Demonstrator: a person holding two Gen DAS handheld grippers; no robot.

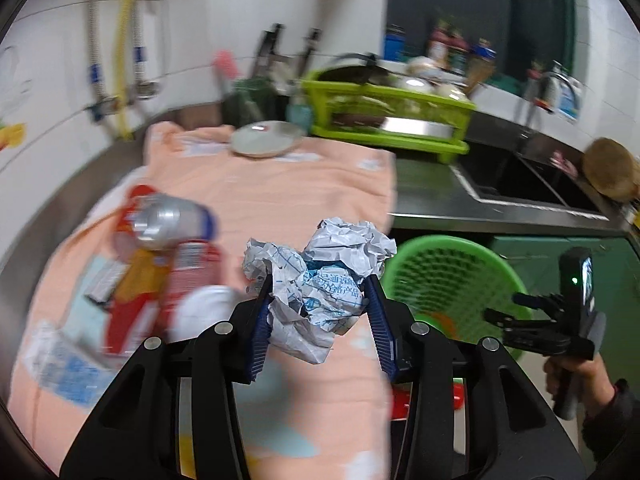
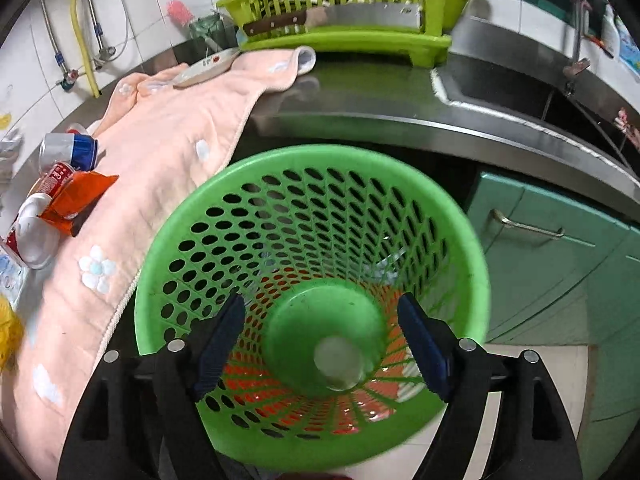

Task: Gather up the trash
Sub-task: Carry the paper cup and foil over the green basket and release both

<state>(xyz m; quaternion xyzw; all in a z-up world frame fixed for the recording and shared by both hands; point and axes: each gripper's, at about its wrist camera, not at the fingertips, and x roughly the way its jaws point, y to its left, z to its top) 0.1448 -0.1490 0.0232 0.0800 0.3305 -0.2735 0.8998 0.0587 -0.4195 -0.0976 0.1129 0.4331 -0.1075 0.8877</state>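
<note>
Left wrist view: left gripper [image 1: 320, 292] clamps crumpled paper [image 1: 320, 276].

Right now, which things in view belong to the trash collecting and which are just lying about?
Job: crumpled white printed paper between the left gripper's jaws; green perforated plastic bin; silver-blue can; orange snack wrapper.
Lying about: lime plastic dish rack; steel cleaver; peach flowered towel; steel sink.

Open right claw [image 2: 320, 344] above green perforated basket [image 2: 312, 168], pale cup [image 2: 340, 358] inside.
</note>
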